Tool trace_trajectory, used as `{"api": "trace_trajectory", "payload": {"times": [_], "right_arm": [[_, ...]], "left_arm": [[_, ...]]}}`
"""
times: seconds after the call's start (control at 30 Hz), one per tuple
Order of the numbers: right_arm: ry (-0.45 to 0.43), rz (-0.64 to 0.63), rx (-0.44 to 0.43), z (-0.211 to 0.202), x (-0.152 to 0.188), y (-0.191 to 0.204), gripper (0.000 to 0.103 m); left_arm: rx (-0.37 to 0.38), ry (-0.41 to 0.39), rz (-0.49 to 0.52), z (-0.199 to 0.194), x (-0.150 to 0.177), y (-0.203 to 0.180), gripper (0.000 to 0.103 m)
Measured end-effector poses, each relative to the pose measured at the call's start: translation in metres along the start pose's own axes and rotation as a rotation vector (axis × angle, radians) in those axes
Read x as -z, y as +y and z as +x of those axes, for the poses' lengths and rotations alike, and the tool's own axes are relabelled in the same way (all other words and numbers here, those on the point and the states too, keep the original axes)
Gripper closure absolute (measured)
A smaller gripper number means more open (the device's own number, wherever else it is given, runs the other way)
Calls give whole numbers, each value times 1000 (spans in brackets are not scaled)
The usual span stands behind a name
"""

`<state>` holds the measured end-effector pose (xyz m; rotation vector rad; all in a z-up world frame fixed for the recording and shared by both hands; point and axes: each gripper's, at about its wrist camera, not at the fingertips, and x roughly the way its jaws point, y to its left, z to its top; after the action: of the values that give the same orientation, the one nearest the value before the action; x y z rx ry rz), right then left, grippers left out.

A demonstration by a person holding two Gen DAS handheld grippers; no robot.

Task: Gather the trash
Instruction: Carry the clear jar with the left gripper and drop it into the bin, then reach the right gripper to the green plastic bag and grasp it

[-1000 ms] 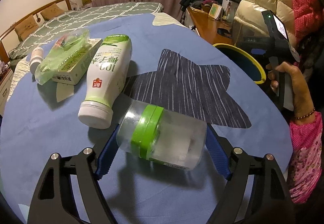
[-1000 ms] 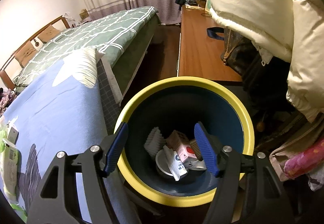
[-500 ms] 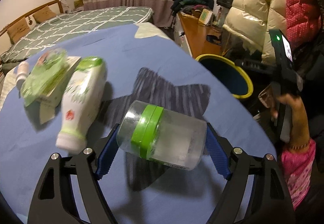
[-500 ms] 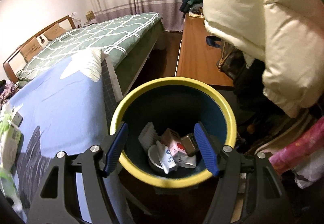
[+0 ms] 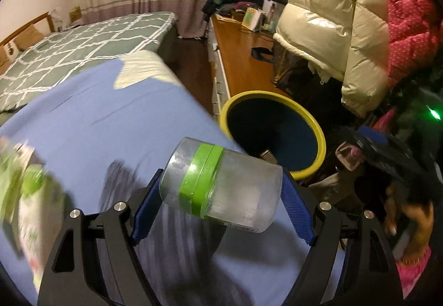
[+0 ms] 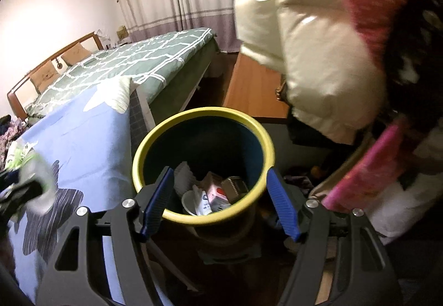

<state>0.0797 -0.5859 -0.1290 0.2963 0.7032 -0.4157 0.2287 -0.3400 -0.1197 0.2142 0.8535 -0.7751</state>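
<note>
Left wrist view: yellow-rimmed bin at two o'clock, blue-covered bed below. Clear jar clamped end to end in left gripper fingers. Probably light, stiff, slick plastic; green band better purchase. Right gripper released, empty over bin.

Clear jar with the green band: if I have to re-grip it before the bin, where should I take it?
Keep the end-to-end hold: the clear jar lies sideways between the left gripper pads, cap left, base right. Its flat ends probably seat better than the rounded wall.
</note>
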Motion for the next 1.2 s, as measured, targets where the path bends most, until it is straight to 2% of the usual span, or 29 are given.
{"api": "trace_trajectory", "payload": {"times": [0.2,0.5,0.53,0.6,0.7,0.8,0.93,1.07,1.13,1.2], "right_arm": [[2,31,10,-10,12,-24,34],[30,58,18,-5,20,-41,34],[33,59,20,-4,20,-41,34],[37,56,25,-3,21,-40,34],[41,46,29,-3,19,-34,34],[38,32,28,-4,18,-26,33],[41,8,19,-6,19,-13,32],[47,-28,-13,-3,21,13,31],[52,-52,-31,-3,22,29,31],[57,-88,-59,-3,24,51,30]], "left_arm": [[12,43,46,56,-43,-33,24],[1,75,56,124,-79,-68,23],[-3,69,53,129,-82,-69,22],[-2,62,46,133,-87,-70,11],[1,47,42,131,-91,-70,11],[26,28,5,108,-86,-58,11],[-4,-37,-59,49,-67,-31,11],[-89,-152,-157,-35,-26,16,6],[-125,-192,-203,-65,-5,39,6],[-193,-228,-263,-101,25,67,6]]}}
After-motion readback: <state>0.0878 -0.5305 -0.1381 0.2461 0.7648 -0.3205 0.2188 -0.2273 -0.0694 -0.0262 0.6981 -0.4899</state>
